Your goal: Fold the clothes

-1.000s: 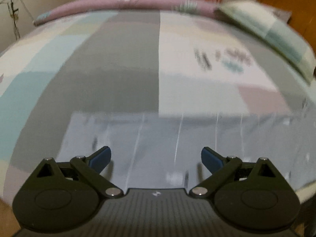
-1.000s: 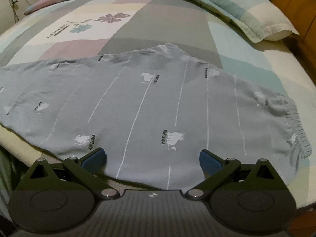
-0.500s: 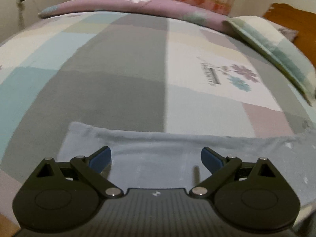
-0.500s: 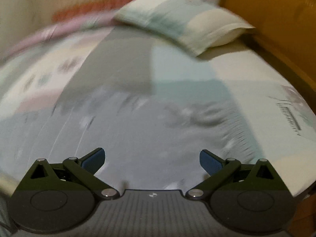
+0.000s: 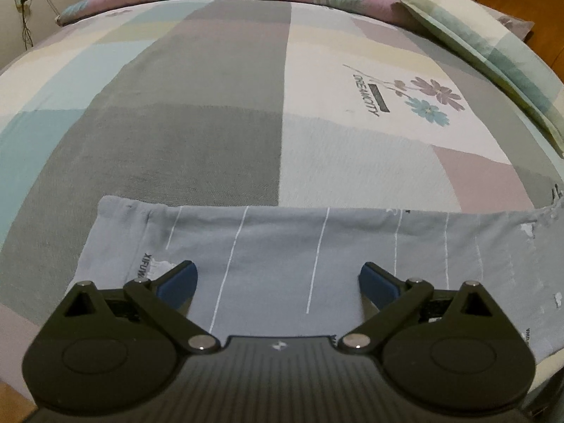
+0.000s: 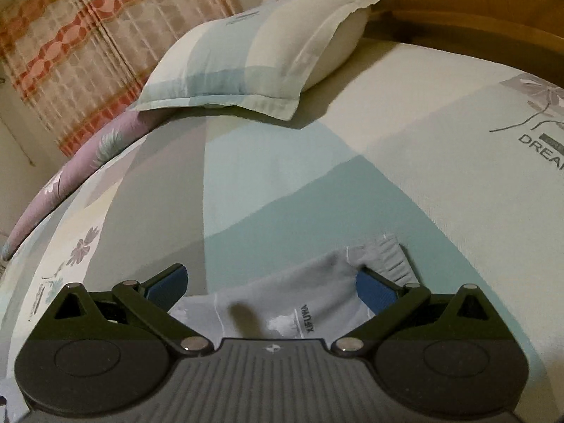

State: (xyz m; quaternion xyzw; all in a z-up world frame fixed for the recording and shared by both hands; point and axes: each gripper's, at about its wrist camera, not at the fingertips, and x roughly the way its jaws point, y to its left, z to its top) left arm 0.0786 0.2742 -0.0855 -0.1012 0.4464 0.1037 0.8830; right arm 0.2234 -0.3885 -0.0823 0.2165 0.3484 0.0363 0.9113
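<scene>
While both sets of fingers sit spread wide and empty, worth noting how the grey pants (image 5: 317, 243) lie: long axis crosswise to the left gripper (image 5: 277, 278), hem end just ahead and between its tips. Waistband end pokes out past the right gripper (image 6: 269, 285), bunched against its right-hand finger (image 6: 373, 290). Probably a pinch at each end next.
</scene>
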